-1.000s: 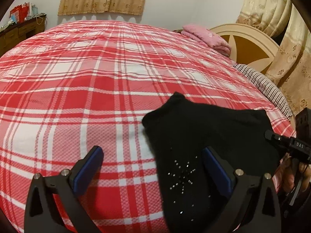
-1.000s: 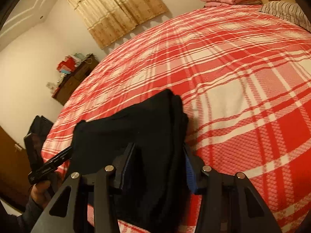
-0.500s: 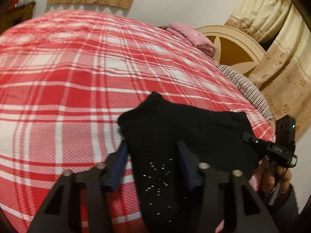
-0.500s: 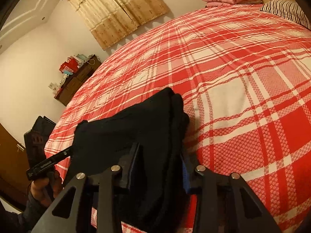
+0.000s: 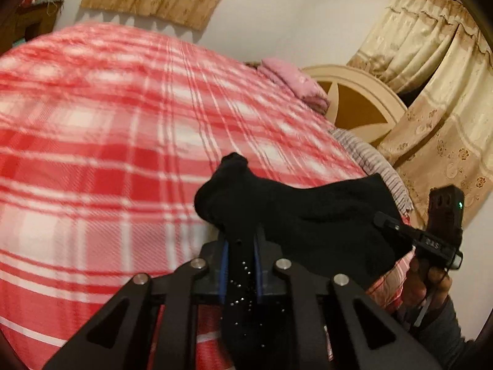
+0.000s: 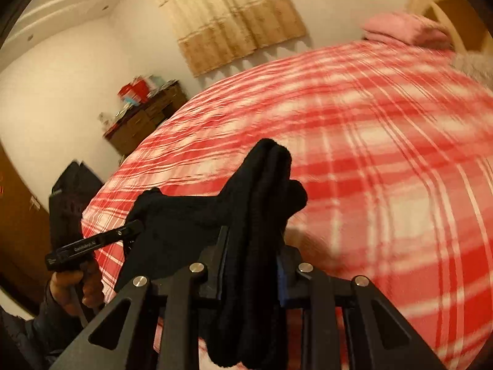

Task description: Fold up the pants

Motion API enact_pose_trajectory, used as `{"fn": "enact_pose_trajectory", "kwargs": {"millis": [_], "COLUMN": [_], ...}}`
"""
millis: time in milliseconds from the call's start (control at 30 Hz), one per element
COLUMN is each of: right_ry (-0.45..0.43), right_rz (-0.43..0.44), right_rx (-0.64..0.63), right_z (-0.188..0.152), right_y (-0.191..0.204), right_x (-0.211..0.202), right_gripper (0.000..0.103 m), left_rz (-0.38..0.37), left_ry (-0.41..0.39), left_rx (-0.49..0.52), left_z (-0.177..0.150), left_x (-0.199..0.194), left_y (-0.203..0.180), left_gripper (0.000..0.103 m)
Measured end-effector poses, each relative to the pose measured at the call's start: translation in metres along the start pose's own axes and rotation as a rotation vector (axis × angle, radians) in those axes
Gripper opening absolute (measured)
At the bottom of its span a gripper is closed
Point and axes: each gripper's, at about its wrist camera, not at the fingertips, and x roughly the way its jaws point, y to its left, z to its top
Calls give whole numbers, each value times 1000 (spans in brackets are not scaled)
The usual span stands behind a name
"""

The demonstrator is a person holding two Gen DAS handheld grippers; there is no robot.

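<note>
Lifted pants [image 5: 308, 215] apparently clear the plaid bed [image 5: 92, 154].

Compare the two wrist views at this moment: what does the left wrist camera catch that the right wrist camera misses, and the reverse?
Only the left wrist view shows the small studs on the black pants, the cream headboard in full, and the striped bedding in focus. Only the right wrist view shows the wooden dresser with red items on top. Both show the pants clamped in the left gripper and right gripper, held between them over the red plaid bedspread, with the pink folded cloth at the head.
</note>
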Motion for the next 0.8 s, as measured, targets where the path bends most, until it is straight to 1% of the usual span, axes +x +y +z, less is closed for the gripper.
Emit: {"fn": "enact_pose_trajectory", "kwargs": {"millis": [133,200,300,333,400,433,533,567,600,633,667,700,733,767,800], "right_ry": [29,53,68,85,119,158,232,260,268,266,266,274,282,275,270], "right_rz": [55,118,169,201,228,240,229,215,199,189,199,209,220,260,276], "right_rx": [-89,-98,-125,-124,-133,-134,-139,-131,-119,-90,-58,-13,37,71,95], "right_z": [39,62,86,94,101,102,95,91,88,84,84,83,81,80,80], "right_y": [39,60,89,101,119,129,142,141,137,130,123,112,101,92,85], "right_x": [42,75,120,142,172,194,238,254,262,270,273,277,279,279,276], "right_gripper": [26,26,26,26,26,26,26,26,29,32,43,54,54,54,54], "left_rz": [83,148,247,278,335,363,409,439,479,512,525,520,525,540,556], "left_ry": [-72,-100,-137,-145,-148,-138,-99,-88,-89,-97,-121,-123,-120,-115,-111], "left_rx": [10,-2,-27,-35,-67,-84,-113,-119,-125,-128,-126,-124,-110,-93,-81], "left_z": [20,29,39,40,38,34,20,14,10,9,8,8,8,8,9], "left_x": [-34,-50,-70,-74,-80,-81,-73,-68,-64,-66,-70,-69,-66,-65,-64], "left_y": [27,50,85,95,116,127,150,157,164,170,175,175,173,171,168], "left_gripper": [14,14,14,14,14,14,16,26,49,64,70,70,71,71,71]}}
